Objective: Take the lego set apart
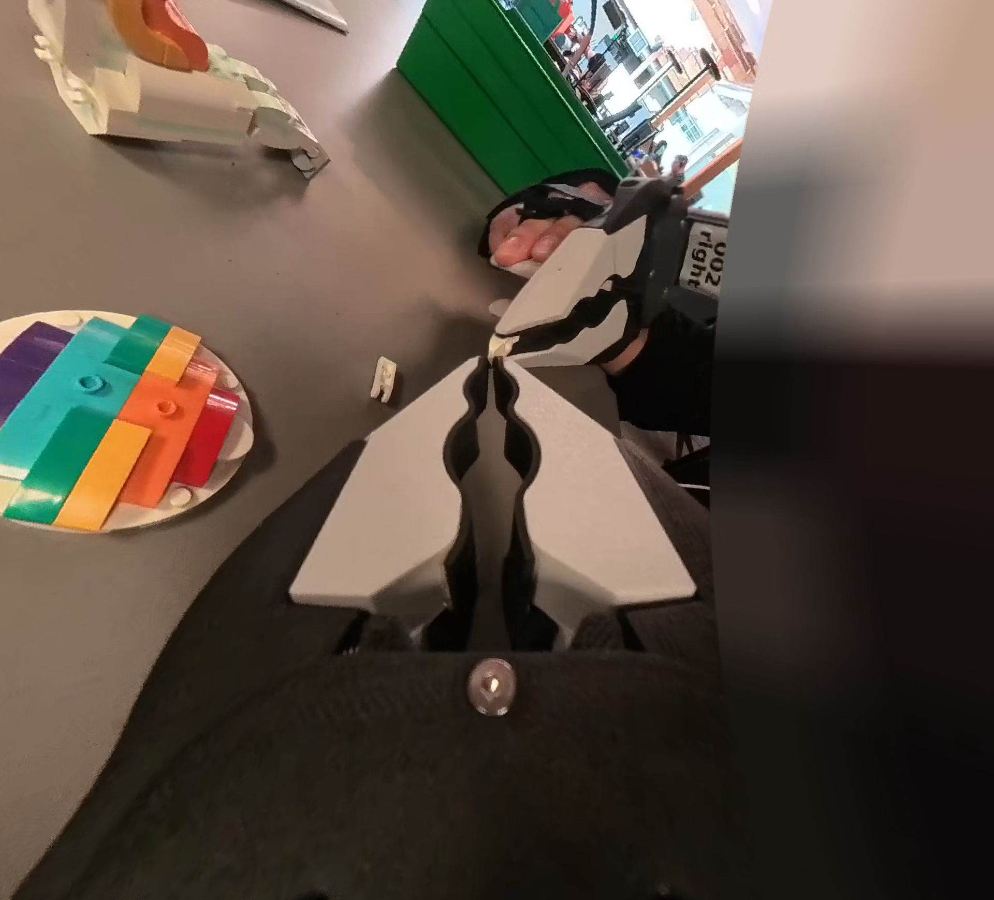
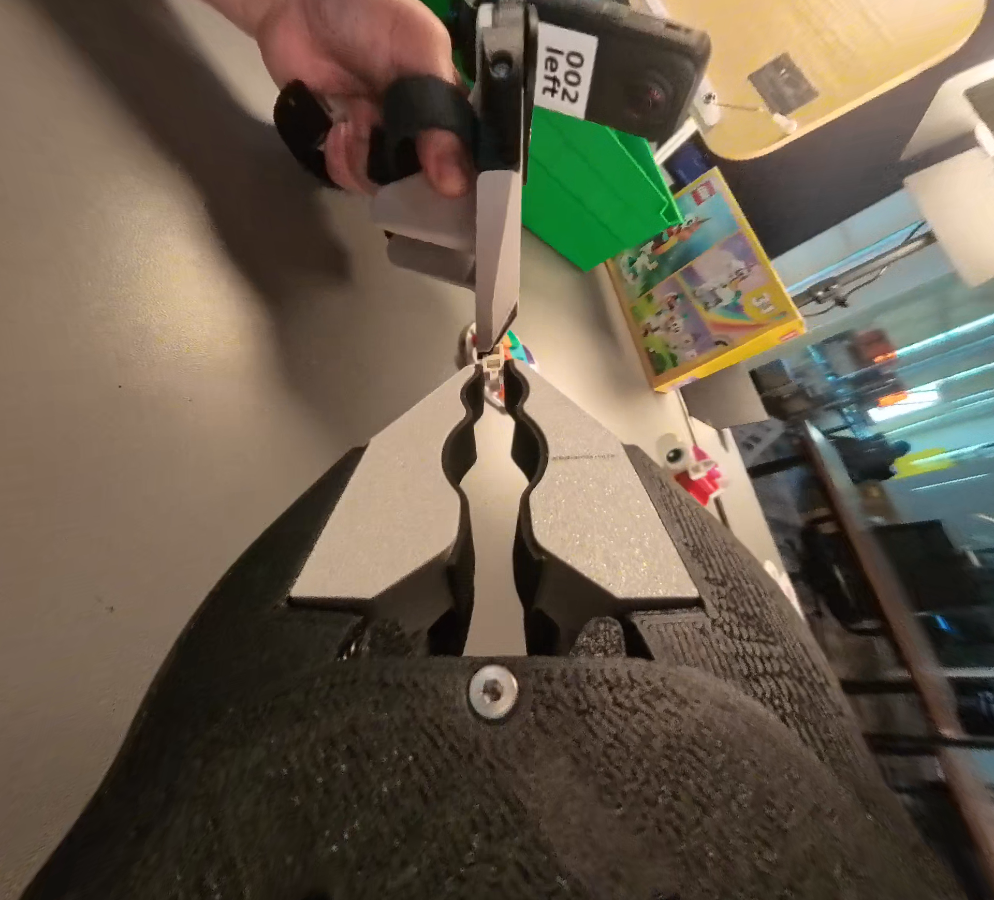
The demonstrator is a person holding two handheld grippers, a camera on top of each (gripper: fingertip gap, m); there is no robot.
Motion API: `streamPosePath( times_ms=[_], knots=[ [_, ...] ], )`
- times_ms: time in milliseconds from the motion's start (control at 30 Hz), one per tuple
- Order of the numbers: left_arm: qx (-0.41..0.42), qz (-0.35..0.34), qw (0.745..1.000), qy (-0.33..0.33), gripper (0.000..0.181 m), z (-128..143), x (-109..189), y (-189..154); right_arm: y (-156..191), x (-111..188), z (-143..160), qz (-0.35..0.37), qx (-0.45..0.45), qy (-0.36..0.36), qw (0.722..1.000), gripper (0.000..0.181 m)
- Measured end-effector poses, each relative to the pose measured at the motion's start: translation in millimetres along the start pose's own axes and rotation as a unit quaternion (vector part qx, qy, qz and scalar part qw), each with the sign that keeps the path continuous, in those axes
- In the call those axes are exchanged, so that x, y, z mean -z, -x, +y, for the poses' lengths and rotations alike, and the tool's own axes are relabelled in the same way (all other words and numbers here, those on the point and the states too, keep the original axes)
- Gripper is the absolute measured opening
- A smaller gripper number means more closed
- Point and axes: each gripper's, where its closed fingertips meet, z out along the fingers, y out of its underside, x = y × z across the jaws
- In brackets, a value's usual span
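A: What's lying around on the bench point(image 1: 161, 239)?

B: From the left wrist view, a round white plate point(image 1: 236, 449) topped with rainbow-coloured tiles sits at the left, and farther back a white brick body point(image 1: 177, 105) with a big eye and a red-and-orange piece. A single small white clip piece point(image 1: 385, 377) lies loose between the plate and the left gripper point(image 1: 488, 363). Green bins point(image 1: 495, 84) stand along the far edge. The right wrist view adds a yellow set box point(image 2: 704, 282) leaning beyond the bins and a small white-and-pink figure point(image 2: 691, 468) off to the right.

A: Anything in the way?

B: Nothing stands between the two tools; they meet tip to tip above open bench.

A: And the piece being worked on?

B: A small white lego piece point(image 2: 492, 363) sits right at the meeting point. The right gripper point(image 2: 490, 379) has its fingers drawn nearly together, pinching the piece's lower end at the very tips. The left one comes from above in that view and pinches the upper end, its fingers closed to a narrow slit.

A: Who holds them?

B: A hand point(image 2: 349, 62) wraps the left tool's grip; fingers of the other hand point(image 1: 524, 242) show behind the right tool.
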Motion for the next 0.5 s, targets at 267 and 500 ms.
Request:
streamPosePath(
  times_ms=[267, 500],
  knots=[
    [-0.023, 0.019, 1.000, -0.009, 0.001, -5, 1, -10, -7, 6, -8, -0.109, -0.277, -0.104, 0.949, 0.005],
    [-0.077, -0.048, 0.996, 0.003, 0.000, -4, 0, -1, -13, 18, -19, -0.171, -0.384, -0.166, 0.892, 0.005]
  ],
)
